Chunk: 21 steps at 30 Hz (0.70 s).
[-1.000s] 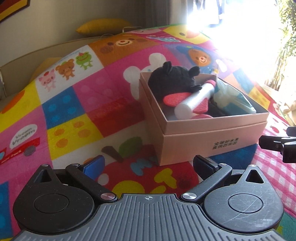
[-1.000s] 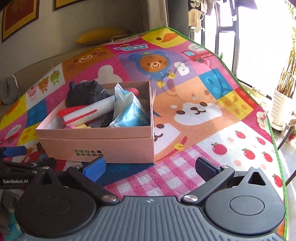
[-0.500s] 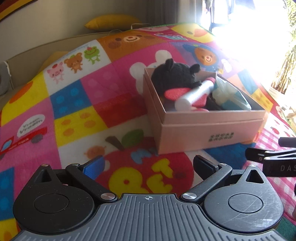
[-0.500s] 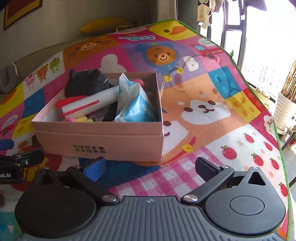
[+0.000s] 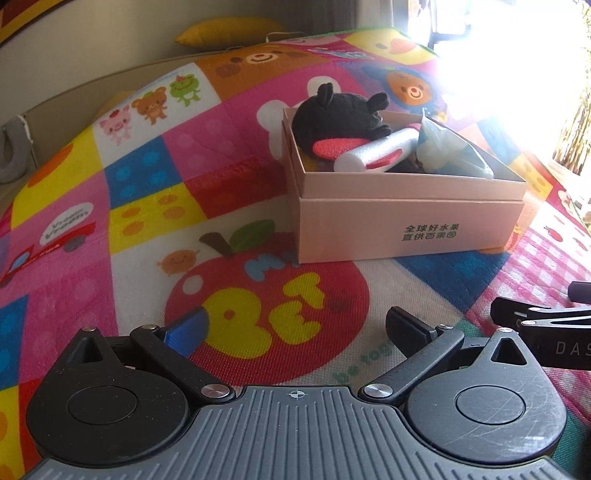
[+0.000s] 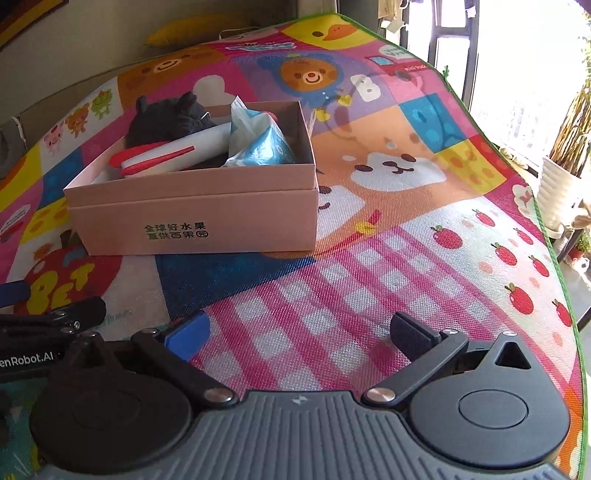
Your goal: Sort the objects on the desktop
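Left gripper (image 5: 295,325): I see its jaws spread wide with nothing between them, poised over the red apple print on the mat, well short of the box.
Right gripper (image 6: 299,332): I see its jaws likewise spread wide and empty, above the pink checked patch of the mat, near the box's front right corner but not touching it.
Pink cardboard box (image 5: 406,221): open-topped, resting on the play mat (image 5: 147,221); green printed characters on its front wall.
Box contents: a black plush toy (image 5: 340,110) sits at the far left end; a white tube with red ends (image 5: 373,155) lies tilted across the middle; a pale blue tissue packet (image 6: 262,144) stands against the right end, its crumpled top rising above the rim.
Tube and plush: touching, the tube leaning against the plush toy's lower side.
Grippers relative to each other: side by side; from my left wrist camera the right gripper's black fingers show at the right edge, and the left one shows at the left edge of my right wrist view.
Surroundings: a yellow cushion (image 5: 229,31) beyond the mat's far edge; a potted plant (image 6: 569,147) by the bright window.
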Each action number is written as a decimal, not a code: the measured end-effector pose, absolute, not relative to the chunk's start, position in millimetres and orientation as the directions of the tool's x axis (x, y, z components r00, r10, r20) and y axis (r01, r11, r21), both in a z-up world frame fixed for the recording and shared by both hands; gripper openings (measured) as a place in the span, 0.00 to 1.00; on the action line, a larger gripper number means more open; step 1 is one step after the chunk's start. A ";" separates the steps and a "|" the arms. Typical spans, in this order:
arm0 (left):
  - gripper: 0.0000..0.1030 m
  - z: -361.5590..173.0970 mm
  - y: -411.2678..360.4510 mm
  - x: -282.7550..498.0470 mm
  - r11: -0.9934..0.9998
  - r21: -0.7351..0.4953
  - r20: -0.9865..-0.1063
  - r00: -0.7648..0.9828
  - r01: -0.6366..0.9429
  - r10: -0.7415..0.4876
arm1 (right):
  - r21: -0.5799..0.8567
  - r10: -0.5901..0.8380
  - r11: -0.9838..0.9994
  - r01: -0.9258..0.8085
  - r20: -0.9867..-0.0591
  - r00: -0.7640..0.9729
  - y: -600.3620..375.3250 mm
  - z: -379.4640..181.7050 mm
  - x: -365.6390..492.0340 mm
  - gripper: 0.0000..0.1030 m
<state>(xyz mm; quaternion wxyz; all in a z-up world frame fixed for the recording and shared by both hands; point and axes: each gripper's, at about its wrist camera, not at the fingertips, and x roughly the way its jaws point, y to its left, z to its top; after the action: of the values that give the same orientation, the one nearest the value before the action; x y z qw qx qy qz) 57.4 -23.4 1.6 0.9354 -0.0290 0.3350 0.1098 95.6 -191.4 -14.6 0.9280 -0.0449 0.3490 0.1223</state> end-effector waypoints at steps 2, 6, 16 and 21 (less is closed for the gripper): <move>1.00 1.6 -23.4 57.5 0.974 0.019 -0.633 0.751 -0.225 0.186 | 0.002 0.185 0.970 -0.241 -0.648 0.739 -191.7 -15.5 91.8 1.00; 1.00 1.7 -22.2 57.5 0.974 0.013 -0.634 0.752 -0.224 0.181 | -0.004 0.161 0.977 -0.212 -0.636 0.754 -190.8 -16.5 85.8 1.00; 1.00 1.6 -21.0 57.1 0.975 0.010 -0.634 0.752 -0.224 0.179 | -0.002 0.162 0.977 -0.212 -0.635 0.755 -191.2 -16.8 85.7 1.00; 1.00 1.7 -21.6 57.2 0.975 0.010 -0.634 0.752 -0.224 0.180 | -0.003 0.162 0.977 -0.212 -0.635 0.755 -191.0 -16.9 85.7 1.00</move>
<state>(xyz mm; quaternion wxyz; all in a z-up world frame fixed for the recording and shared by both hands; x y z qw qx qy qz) 57.2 -21.6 1.7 0.9353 -0.0331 0.3353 0.1078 85.7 -191.0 -16.9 0.9361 -0.0374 0.3352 0.0997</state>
